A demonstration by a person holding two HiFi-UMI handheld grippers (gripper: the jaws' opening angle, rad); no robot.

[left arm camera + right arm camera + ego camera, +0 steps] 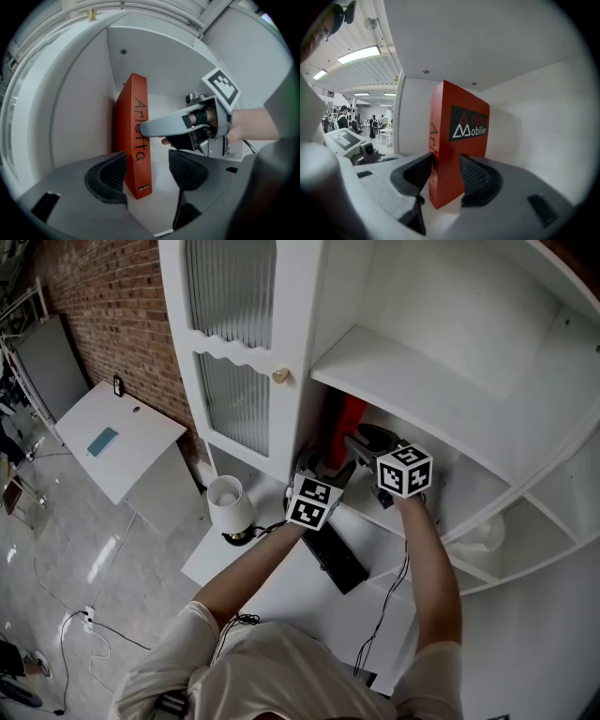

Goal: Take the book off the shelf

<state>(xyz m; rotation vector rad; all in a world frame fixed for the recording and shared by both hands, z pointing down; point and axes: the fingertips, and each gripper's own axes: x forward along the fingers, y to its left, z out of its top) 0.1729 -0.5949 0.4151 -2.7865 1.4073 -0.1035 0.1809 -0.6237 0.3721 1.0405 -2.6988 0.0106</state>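
A red book [133,131] stands upright in the lower compartment of a white cabinet, spine toward me, close to the compartment's left wall. My left gripper [147,172] is open, and the foot of the spine sits between its pads, beside the left one and clear of the right one. My right gripper [447,176] comes in from the right and is shut on the book [457,126], one pad on each cover. In the head view both grippers reach under the shelf toward the book [345,427], left gripper [328,467] and right gripper [364,444] side by side.
The shelf board [422,381] hangs low over the book. A glazed cabinet door with a brass knob [280,377] stands to the left. A white lamp [228,502] and a long black object [339,563] sit on the ledge below. Curved shelves [525,521] lie to the right.
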